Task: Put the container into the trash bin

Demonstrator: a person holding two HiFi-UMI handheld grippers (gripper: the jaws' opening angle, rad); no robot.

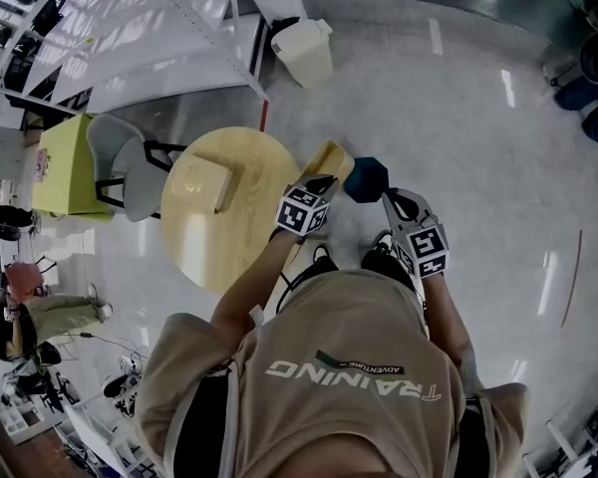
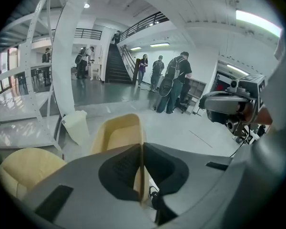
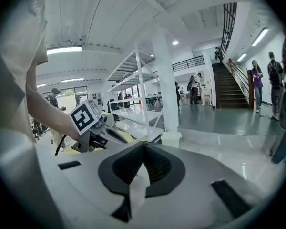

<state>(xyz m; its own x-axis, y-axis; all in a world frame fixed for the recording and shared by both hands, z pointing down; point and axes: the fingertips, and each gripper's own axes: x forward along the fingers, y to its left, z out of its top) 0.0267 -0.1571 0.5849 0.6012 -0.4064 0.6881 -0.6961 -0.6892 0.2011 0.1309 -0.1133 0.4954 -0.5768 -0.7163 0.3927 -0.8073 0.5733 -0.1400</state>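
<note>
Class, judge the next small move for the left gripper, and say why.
Probably carry the tan rectangular container forward toward the white trash bin: the left gripper pinches the container's wall, and the bin stands ahead on the floor, apart.

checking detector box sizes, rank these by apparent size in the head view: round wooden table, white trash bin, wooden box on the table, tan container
1. round pale wooden table
2. white plastic trash bin
3. square wooden box and tan plastic container: look alike, container partly hidden, so unranked

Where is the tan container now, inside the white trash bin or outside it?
Outside. The left gripper pinches the tan container by its wall; the white trash bin stands apart on the floor beyond.
</note>
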